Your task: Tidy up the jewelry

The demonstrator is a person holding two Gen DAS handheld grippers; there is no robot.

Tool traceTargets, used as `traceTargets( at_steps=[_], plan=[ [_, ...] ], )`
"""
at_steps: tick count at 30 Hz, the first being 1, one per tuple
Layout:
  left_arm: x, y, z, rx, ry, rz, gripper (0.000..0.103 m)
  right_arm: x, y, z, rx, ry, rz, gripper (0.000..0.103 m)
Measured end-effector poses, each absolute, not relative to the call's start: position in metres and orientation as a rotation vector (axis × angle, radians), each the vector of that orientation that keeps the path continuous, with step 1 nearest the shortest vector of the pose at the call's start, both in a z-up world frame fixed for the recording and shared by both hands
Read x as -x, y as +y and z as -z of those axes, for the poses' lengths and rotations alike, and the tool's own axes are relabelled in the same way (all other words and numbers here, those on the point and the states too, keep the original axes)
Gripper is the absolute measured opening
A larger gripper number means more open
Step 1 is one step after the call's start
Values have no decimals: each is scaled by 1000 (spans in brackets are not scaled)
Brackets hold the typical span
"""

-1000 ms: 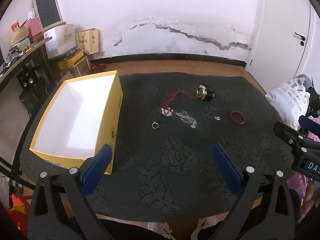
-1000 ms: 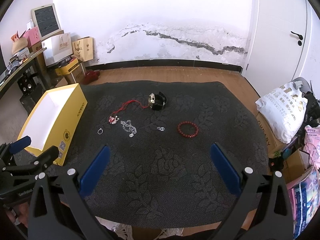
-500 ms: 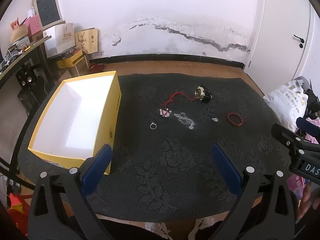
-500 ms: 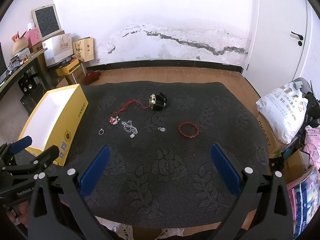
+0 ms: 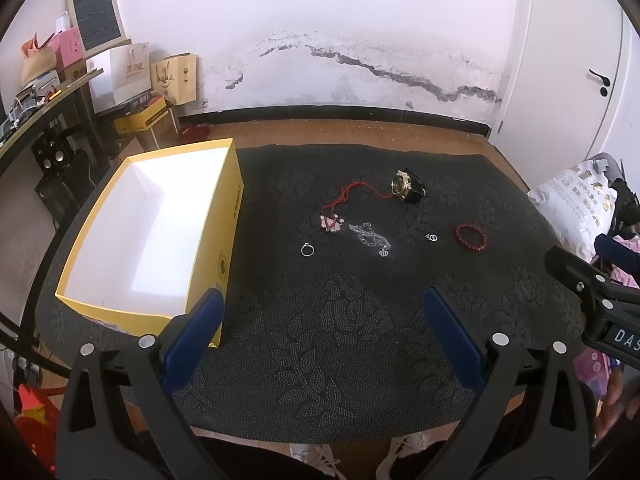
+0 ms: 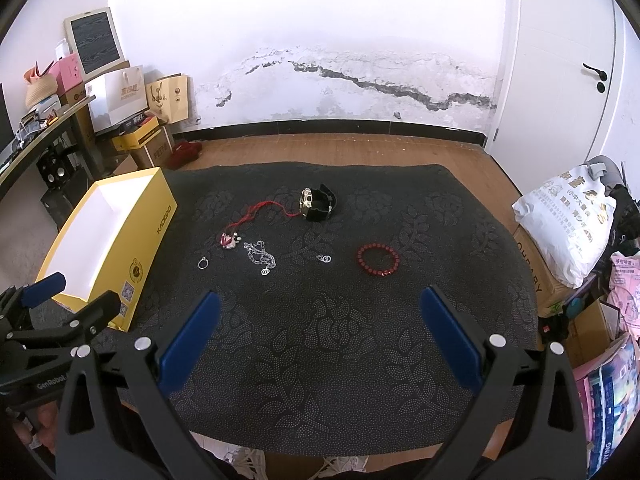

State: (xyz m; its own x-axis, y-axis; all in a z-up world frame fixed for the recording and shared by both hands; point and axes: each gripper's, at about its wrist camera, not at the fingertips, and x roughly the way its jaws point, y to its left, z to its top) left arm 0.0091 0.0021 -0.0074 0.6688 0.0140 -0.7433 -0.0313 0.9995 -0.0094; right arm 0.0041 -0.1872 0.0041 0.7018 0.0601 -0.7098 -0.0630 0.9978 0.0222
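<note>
Jewelry lies on a black patterned cloth (image 5: pixel 340 340): a red cord necklace with pink pendant (image 5: pixel 331 222), a silver chain (image 5: pixel 370 237), a silver ring (image 5: pixel 307 249), a small silver charm (image 5: pixel 431 237), a red bead bracelet (image 5: pixel 471 237) and a gold-and-black watch (image 5: pixel 407 186). An open yellow box (image 5: pixel 224 240) with a white inside stands at the left. My left gripper (image 5: pixel 320 332) is open and empty over the near cloth. My right gripper (image 6: pixel 320 332) is open and empty, well short of the bracelet (image 6: pixel 378 259).
A white sack (image 6: pixel 568 224) and boxes sit off the table's right side. A shelf with bags and boxes (image 5: pixel 120 76) stands at the far left. The wall and a door (image 6: pixel 568 60) lie behind.
Both grippers have drifted back and up slightly; the jewelry sits a little farther away in both views. Nothing was grasped.
</note>
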Motion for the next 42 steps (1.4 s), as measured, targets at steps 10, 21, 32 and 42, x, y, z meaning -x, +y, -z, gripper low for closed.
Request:
traceTargets(
  at_steps=[10, 21, 32, 42],
  plan=[
    [-9, 4, 8, 28, 839, -25, 97, -3, -186, -5, 5, 790, -72, 97],
    [-12, 6, 15, 23, 853, -35, 97, -6, -189, 2, 10, 807, -71, 97],
    [-42, 0, 46, 14, 864, -16, 97, -39, -220, 53, -7, 871, -61, 97],
    [-81, -2, 101, 39, 916, 25, 97, -117, -253, 149, -13, 995, 17, 97]
  ],
)
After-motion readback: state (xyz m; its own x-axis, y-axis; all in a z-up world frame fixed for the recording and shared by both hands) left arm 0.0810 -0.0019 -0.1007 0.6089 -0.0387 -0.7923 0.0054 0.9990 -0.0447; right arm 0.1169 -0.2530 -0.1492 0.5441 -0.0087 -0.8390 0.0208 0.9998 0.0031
